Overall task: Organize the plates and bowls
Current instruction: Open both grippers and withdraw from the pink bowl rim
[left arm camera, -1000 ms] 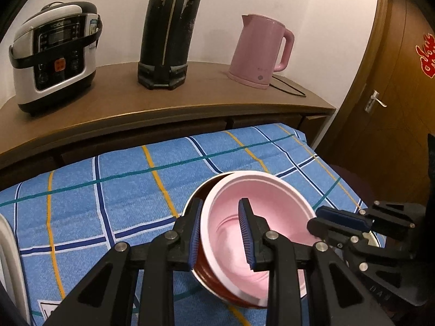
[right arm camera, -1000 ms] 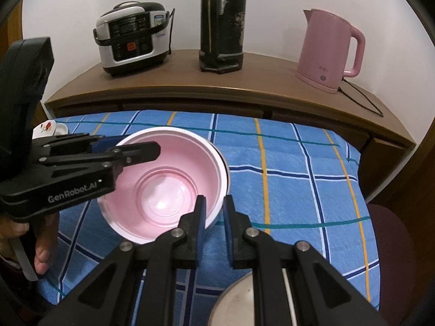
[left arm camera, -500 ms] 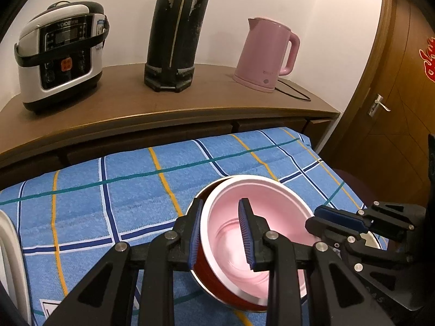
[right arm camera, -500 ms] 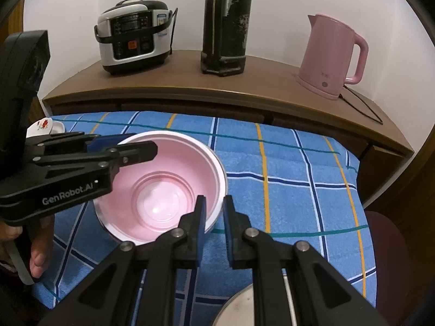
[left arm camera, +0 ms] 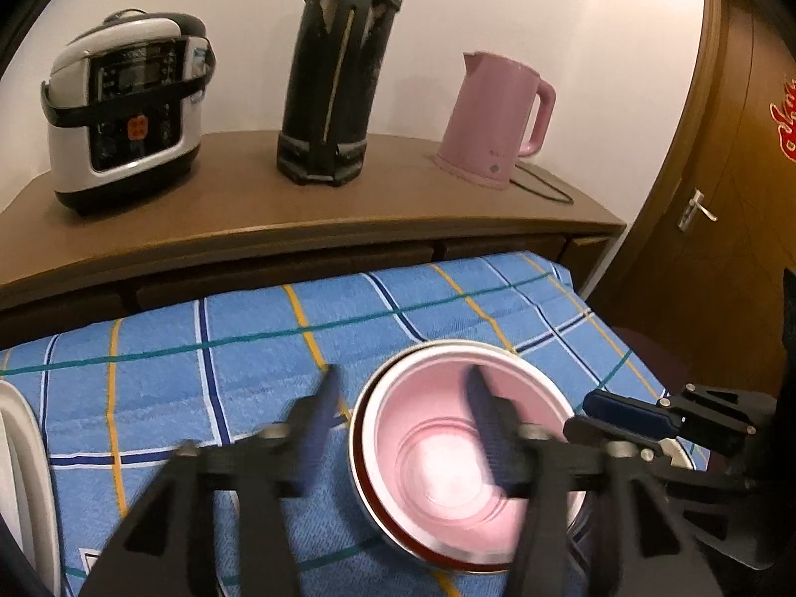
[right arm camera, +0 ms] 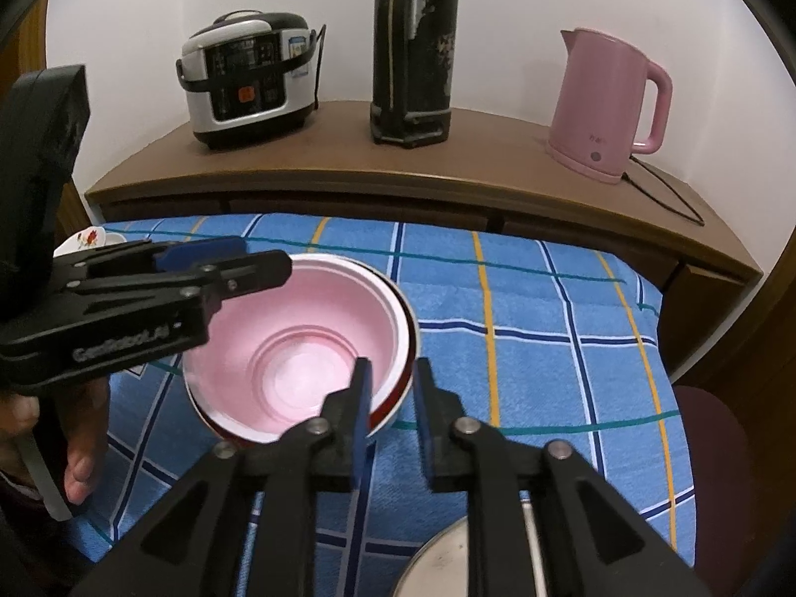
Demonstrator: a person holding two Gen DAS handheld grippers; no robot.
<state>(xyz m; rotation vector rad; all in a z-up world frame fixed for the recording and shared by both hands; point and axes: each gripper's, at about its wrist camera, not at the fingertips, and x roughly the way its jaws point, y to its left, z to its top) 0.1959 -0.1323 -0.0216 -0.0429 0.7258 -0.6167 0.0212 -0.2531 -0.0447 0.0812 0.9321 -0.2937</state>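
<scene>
A pink bowl sits nested in a red bowl on the blue checked cloth. My left gripper straddles the near-left rim. Its jaws are opening and blurred, one finger outside the bowls and one over the pink inside, neither pressing. In the right wrist view the pink bowl and the red bowl's rim lie between the pads of my right gripper. These jaws are opening too, with a gap on both sides of the rim. The left gripper reaches in from the left, held by a hand.
A white plate lies at the cloth's left edge, a flowered dish at the far left, a metal plate near the front. Behind, a wooden sideboard carries a rice cooker, a black flask and a pink kettle.
Both grippers were shut on the pink bowl's rim. Both have now let go: the left jaws spread wide, the right jaws part a little. The bowls stay in place.
</scene>
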